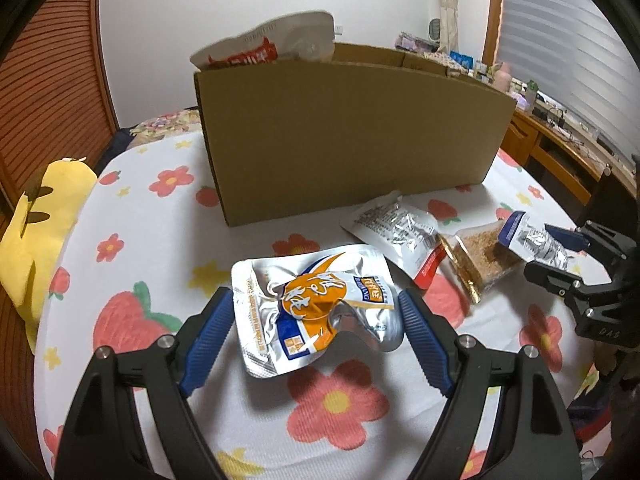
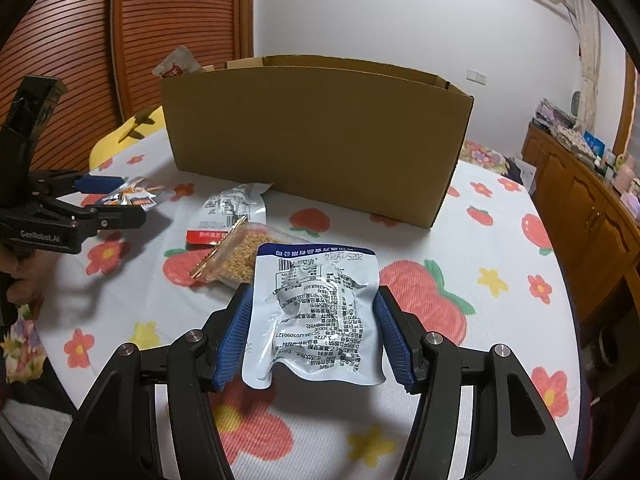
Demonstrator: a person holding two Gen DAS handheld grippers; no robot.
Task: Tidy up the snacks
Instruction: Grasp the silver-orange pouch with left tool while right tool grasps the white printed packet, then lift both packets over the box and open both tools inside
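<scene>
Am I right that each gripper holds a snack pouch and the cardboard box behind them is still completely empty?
Not quite: the cardboard box is not empty. The left wrist view shows a red-and-white packet sticking up from its far left corner. Each gripper does hold a pouch.

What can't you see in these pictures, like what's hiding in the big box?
- Inside of the cardboard box: both views, hidden by its tall front wall.
- Lower part of the red and white packet: both views, sunk behind the box wall.
- Front of the blue-edged pouch in the right hand-held gripper: right view shows only its printed back.
- Things on the wooden counter: too small, blurred at the edge.
</scene>
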